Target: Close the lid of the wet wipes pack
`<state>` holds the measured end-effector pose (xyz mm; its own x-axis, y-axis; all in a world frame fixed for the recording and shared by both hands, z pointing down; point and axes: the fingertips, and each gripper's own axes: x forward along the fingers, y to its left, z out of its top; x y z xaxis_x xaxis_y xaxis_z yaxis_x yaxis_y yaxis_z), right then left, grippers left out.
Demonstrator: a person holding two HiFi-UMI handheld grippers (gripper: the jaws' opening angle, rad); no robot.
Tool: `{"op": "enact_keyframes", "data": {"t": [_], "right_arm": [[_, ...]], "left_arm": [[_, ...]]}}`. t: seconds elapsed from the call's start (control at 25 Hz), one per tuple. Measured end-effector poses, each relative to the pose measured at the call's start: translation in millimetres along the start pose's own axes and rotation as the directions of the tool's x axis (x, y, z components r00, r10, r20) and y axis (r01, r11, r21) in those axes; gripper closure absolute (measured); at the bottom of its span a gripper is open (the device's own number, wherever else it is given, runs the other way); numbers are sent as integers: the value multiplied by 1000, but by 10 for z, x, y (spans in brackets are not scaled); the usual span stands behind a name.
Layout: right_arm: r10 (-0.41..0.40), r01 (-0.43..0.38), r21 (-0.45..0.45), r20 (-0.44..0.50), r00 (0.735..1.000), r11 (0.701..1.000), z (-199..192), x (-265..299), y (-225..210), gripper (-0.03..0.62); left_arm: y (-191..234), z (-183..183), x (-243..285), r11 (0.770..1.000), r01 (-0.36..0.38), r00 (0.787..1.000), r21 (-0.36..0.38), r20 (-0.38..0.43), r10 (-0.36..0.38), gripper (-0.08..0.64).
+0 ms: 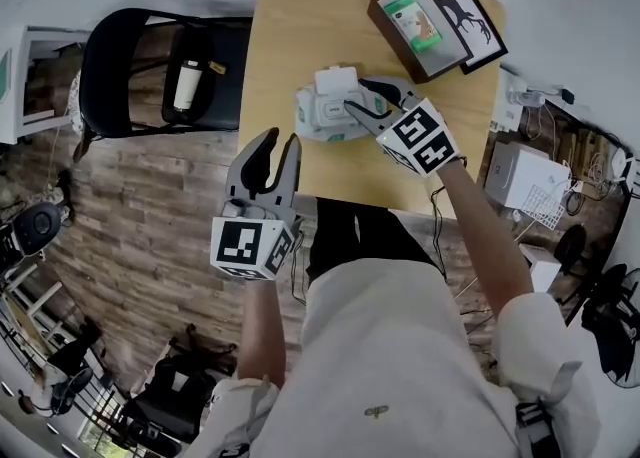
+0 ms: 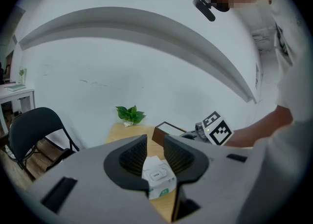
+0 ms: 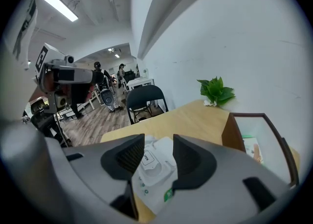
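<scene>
- Wet wipes pack: lying upper centre of the head view on the wooden table, with its white lid sitting flipped back at the pack's upper edge.
- Right gripper: hovering over the pack, jaws standing apart and pressing on nothing.
- Left gripper: hanging at the table's lower left edge, jaws gaping and holding nothing.
- Framed pictures: lying to the upper right of the pack.

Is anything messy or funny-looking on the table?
Just one thing: the wet wipes pack in the middle of the table has its lid flipped open, so the wipes might dry out. Nothing looks spilled or broken.
</scene>
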<state>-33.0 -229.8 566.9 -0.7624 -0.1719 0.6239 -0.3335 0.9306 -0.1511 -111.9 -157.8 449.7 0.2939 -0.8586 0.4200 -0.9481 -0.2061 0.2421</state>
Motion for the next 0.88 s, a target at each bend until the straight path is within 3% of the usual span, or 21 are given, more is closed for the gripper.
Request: {"op": "enact_keyframes", "data": {"t": [0.44,0.88], "right_arm": [[33,-37,-43,-77,996,998,-49,414,-141,420],[131,-155,-99,-217,967,983,-143,778,-154,382]], "left_arm": [[320,-119,141,998,67,997,13,-23,-67,469],[477,-269,192,994,108,993,-18,-52,-109,469]]}}
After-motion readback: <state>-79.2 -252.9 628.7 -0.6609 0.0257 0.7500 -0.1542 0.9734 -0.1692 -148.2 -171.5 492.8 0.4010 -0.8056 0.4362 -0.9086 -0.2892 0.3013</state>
